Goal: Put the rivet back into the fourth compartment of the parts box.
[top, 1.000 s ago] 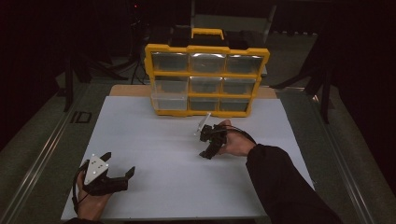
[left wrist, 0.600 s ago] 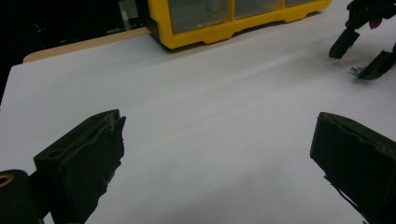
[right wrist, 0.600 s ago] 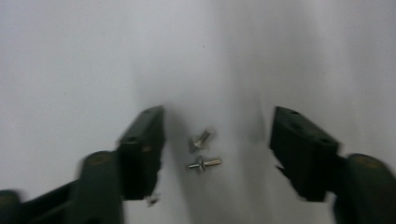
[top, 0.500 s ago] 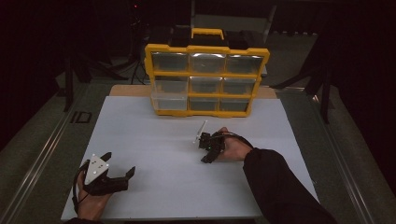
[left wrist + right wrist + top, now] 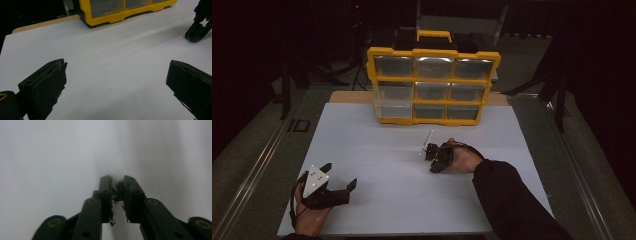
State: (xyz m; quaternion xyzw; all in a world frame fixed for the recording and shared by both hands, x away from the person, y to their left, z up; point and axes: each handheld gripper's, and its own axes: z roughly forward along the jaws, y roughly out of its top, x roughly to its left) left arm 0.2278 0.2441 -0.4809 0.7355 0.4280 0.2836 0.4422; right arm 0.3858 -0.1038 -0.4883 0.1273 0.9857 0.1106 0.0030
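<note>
A yellow plastic organiser with nine clear drawers (image 5: 433,85) stands upright at the far edge of the white tabletop (image 5: 377,150), a yellow carry handle on top. Its drawers sit in three rows of three; the bottom-left one is drawn out a little toward the person, the rest look flush. Through the clear fronts nothing can be made out inside — the light is too dim to tell what the drawers hold.

The right gripper (image 5: 432,159) lies low on the tabletop, just in front of the organiser's right half and apart from it. Its fingers have just been closing and now stand almost together; in the right gripper view a tiny metallic piece, brass-coloured at one end (image 5: 119,202), sits pinched in the narrow gap between them, just above the white surface. What the piece is cannot be told at this size.

The left gripper (image 5: 343,189) rests near the front-left corner of the tabletop, well apart from the organiser and from the right one, its grey three-cornered plate facing up. Its fingers (image 5: 45,82) stand wide apart with only bare tabletop between them.

Against a second ago, the right gripper has sunk slightly closer to the surface and drawn its fingers in, while the left one lies where it was, as does the organiser with its bottom-left drawer out.
</note>
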